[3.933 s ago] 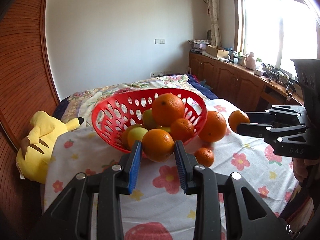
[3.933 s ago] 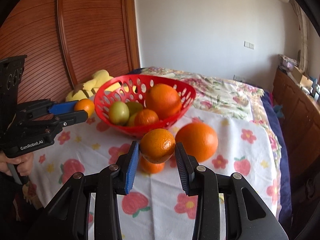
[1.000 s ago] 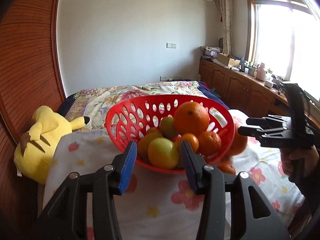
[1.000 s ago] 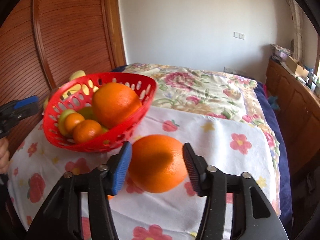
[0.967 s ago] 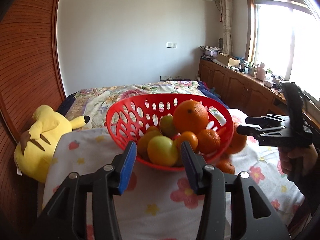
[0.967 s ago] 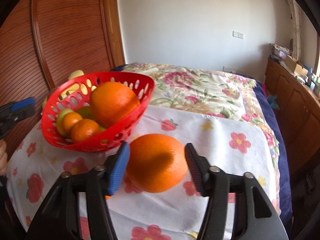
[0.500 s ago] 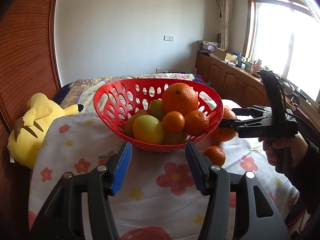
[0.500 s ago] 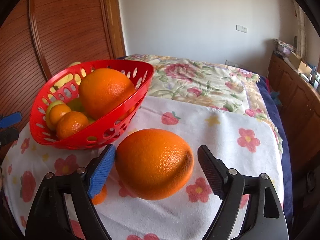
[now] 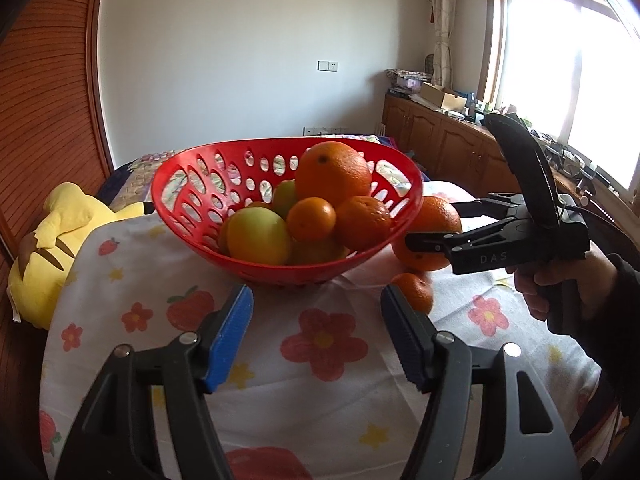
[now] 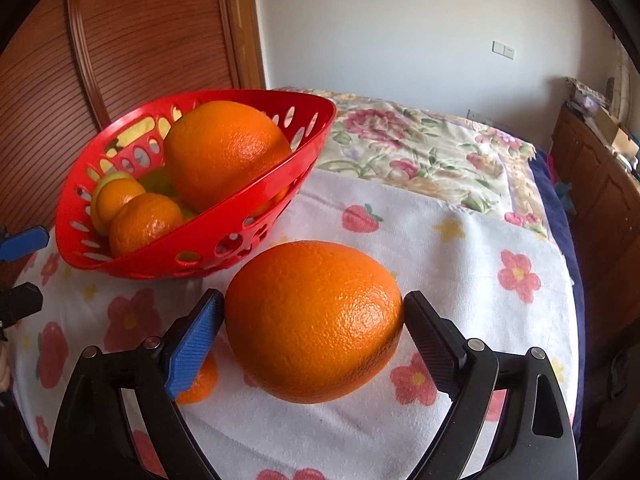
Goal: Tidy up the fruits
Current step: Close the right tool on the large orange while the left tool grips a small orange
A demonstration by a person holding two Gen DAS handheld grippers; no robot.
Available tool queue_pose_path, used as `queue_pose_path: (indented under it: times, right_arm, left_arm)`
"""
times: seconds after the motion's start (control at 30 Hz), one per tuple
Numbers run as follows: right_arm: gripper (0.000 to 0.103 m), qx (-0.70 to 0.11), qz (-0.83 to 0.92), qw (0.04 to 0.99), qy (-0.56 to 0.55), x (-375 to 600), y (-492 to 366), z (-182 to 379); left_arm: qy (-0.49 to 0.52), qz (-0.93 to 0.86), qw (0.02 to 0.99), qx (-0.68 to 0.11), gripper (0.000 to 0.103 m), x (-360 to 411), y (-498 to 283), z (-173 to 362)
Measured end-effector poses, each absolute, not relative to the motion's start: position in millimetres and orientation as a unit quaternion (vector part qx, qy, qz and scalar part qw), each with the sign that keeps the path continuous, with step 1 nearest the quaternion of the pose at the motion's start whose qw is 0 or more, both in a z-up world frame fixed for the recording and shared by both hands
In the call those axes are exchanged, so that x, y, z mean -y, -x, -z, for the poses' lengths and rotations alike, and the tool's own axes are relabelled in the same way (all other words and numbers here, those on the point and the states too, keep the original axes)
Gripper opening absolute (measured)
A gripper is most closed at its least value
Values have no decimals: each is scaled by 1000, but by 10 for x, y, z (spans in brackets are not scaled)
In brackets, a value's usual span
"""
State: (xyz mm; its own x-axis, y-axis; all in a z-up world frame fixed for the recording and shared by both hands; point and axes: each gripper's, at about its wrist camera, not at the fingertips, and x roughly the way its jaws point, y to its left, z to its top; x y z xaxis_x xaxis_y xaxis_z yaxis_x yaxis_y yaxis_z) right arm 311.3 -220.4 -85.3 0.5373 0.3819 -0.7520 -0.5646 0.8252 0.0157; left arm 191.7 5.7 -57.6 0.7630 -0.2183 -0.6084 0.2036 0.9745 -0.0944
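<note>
The right gripper (image 10: 312, 320) jaws have just been opening, now spread around the large orange (image 10: 314, 326) beside the red basket (image 10: 192, 240); the left gripper (image 9: 316, 328) jaws, empty, have widened too.

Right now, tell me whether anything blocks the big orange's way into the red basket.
Nothing visible does. The big orange sits on the cloth between the open right tongs, right beside the red basket, whose near rim stands clear.
</note>
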Motion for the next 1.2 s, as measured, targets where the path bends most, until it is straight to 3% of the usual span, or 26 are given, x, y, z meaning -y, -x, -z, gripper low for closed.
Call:
queue_pose_path:
  times: [0.5,0.87,1.2]
  right_arm:
    - [89,-393,-268,872,113,2436,-2807,821]
    - [90,-386,-271,875,113,2681,-2642,829]
    - [90,-378,-278,877,106,2730,-2610,842]
  left_arm:
    - [-12,144,926,-349,66,441,-2036,663]
    - [-21,157,911,-382,49,758,-2193,844]
    - [-33,156,903,-400,44,890,-2326,942]
